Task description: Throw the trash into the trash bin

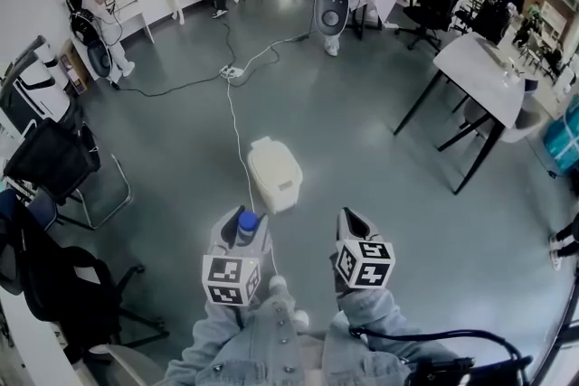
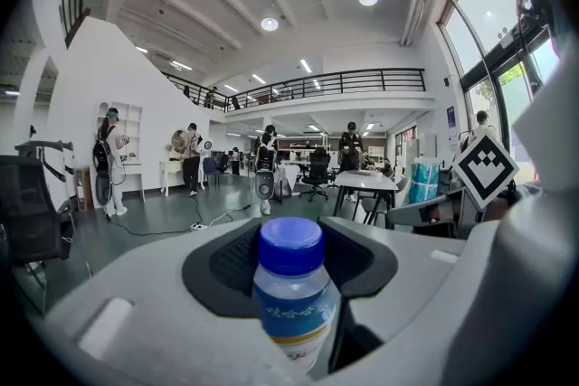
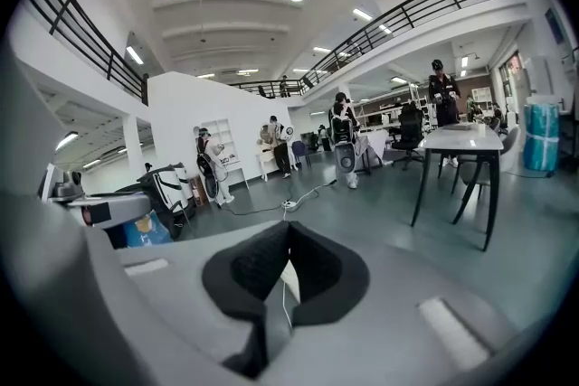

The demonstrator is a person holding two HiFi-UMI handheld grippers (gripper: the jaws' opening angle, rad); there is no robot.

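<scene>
I see a bottle [image 2: 291,307] with a blue cap [image 2: 289,245], a clear body and a blue-and-yellow label. The bin [image 1: 274,174] is cream. The marker cubes [image 1: 232,280] carry black-and-white squares. The floor [image 1: 362,131] is dull grey-green, the cable [image 1: 237,127] white, the sleeves [image 1: 235,343] faded blue denim.

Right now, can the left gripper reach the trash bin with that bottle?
Probably yes. The trash bin stands on open floor just ahead of the left gripper, which holds the bottle, with nothing between them. A thin cable runs past the bin, and its lid looks shut, which may hinder the drop.
</scene>
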